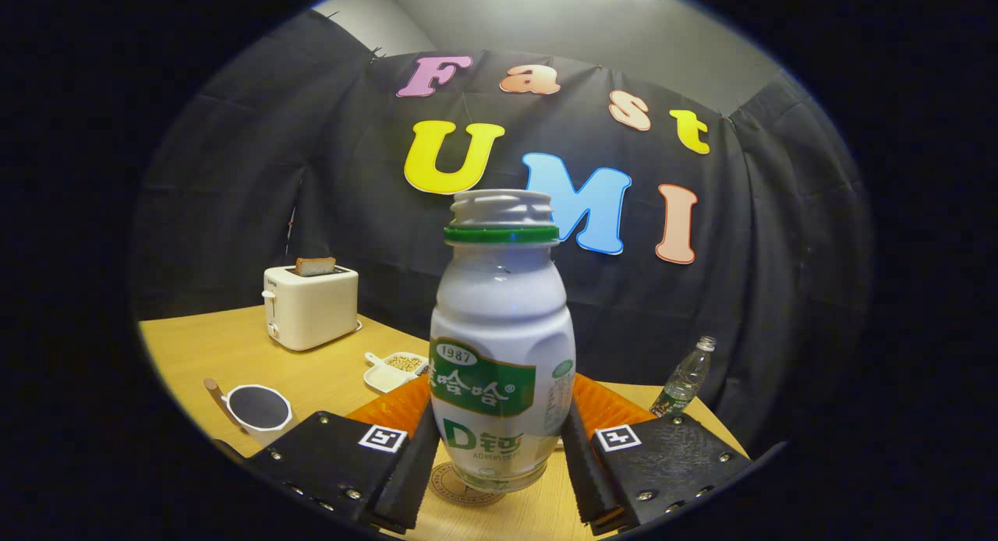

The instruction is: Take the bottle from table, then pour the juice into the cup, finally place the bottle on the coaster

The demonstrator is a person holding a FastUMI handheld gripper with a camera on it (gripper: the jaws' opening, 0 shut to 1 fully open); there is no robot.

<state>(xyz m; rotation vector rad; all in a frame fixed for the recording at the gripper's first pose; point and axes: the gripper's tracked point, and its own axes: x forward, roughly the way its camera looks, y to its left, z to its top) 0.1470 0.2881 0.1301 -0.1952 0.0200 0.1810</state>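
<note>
Behind our table (234, 346) stand a toaster (310, 305), a tray (394, 370) and a cup (260, 408). Our gripper (499, 455) seems clamped on the upright bottle (501, 346), above the coaster (460, 486).

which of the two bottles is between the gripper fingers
The white bottle with the green label, cap off, stands between the gripper fingers, its base over a round coaster. The small clear water bottle stands far beyond, near the table's edge.
</note>
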